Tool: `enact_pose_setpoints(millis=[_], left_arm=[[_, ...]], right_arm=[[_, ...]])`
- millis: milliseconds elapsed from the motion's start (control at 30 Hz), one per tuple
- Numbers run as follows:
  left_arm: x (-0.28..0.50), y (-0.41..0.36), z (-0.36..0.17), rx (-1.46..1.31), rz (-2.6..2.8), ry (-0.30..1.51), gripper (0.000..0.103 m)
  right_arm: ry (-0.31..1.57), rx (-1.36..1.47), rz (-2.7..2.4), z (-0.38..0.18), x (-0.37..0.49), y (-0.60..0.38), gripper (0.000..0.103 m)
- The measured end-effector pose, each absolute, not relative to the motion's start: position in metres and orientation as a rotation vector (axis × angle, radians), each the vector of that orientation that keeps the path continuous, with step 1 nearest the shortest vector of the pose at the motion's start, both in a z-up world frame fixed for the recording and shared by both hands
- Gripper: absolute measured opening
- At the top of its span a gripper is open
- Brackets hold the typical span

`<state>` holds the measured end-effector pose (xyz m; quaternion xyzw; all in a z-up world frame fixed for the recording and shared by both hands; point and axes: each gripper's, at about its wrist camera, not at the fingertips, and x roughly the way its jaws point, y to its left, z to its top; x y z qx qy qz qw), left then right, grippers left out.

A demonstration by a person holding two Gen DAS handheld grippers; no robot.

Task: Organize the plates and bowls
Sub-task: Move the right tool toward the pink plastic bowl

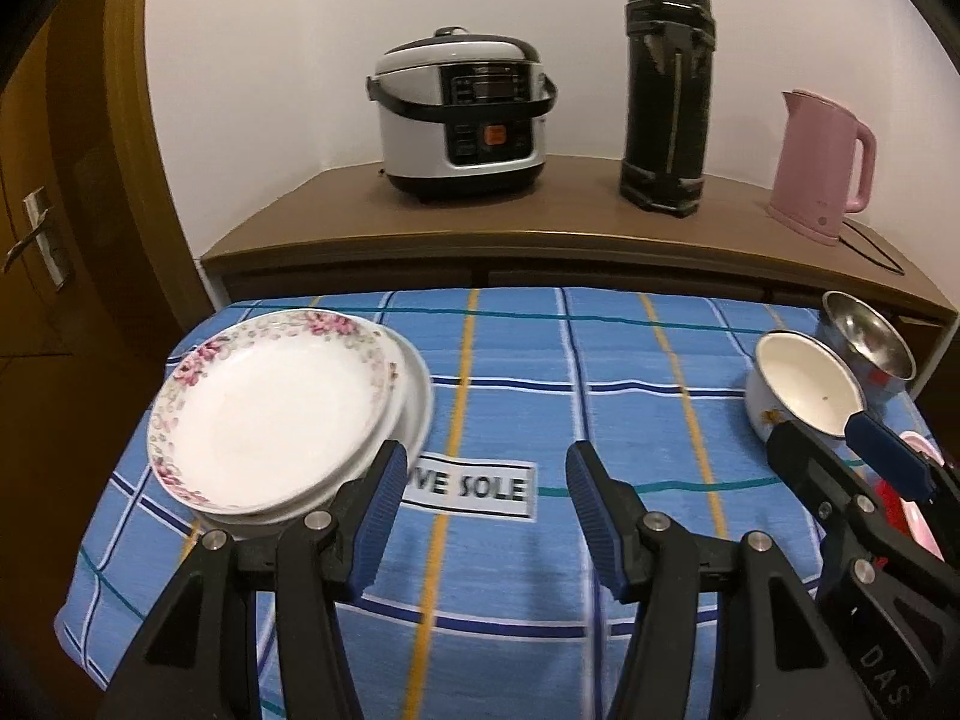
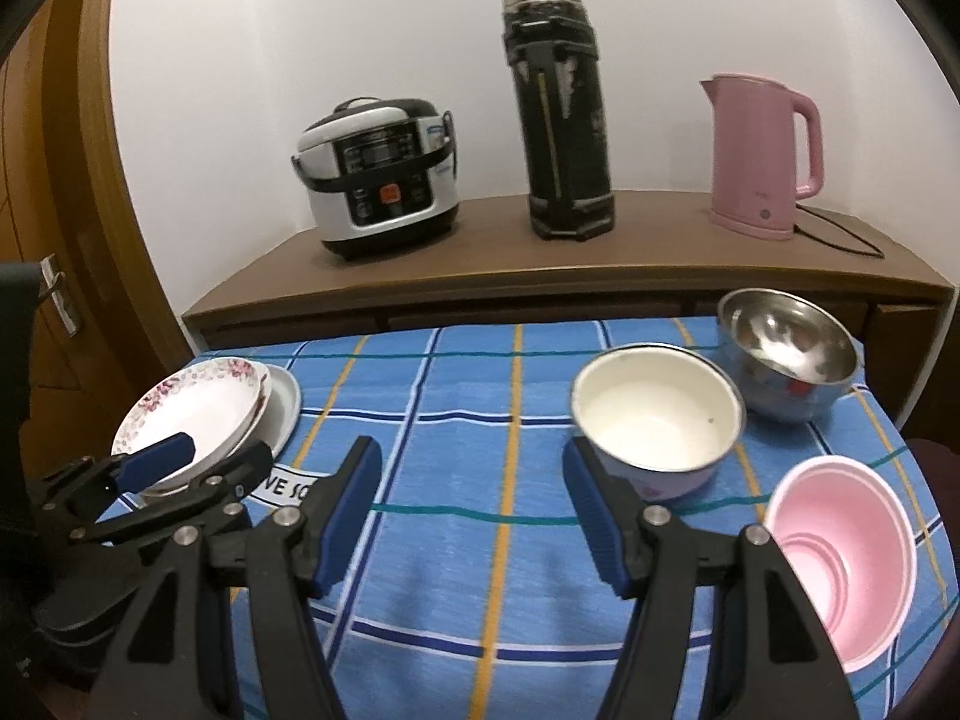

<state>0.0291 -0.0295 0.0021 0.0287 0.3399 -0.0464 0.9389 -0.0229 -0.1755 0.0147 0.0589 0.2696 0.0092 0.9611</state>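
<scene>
A flower-rimmed plate (image 1: 264, 414) lies on a plain white plate (image 1: 414, 396) at the table's left. My left gripper (image 1: 486, 468) stands open just right of this stack, with only cloth between its fingers. On the right stand a white enamel bowl (image 2: 654, 414), a steel bowl (image 2: 786, 348) behind it and a pink bowl (image 2: 840, 546) nearer me. My right gripper (image 2: 474, 456) is open and holds nothing. Its right fingertip sits by the enamel bowl's near left side, and I cannot tell whether it touches. Each gripper also shows in the other's view: the right gripper (image 1: 822, 429) and the left gripper (image 2: 219, 450).
A blue checked cloth (image 1: 510, 372) covers the table. Behind it a brown sideboard (image 2: 480, 276) carries a rice cooker (image 2: 378, 180), a tall dark flask (image 2: 564, 114) and a pink kettle (image 2: 756, 162) with its cord. A wooden door (image 1: 42, 228) stands at the left.
</scene>
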Motion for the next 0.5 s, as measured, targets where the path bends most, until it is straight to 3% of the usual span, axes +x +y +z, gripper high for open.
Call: enact_pose_setpoints(millis=[367,500], left_arm=[[0.016,-0.079,0.002,0.108,-0.204,0.698,0.058],[0.017,-0.093,-0.001,0.108,-0.234,0.71,0.058]], right_arm=[[0.535,0.144,-0.039,0.019,-0.044,-0.22,0.06],[0.544,0.155,-0.069,0.017,-0.051,-0.24,0.054]])
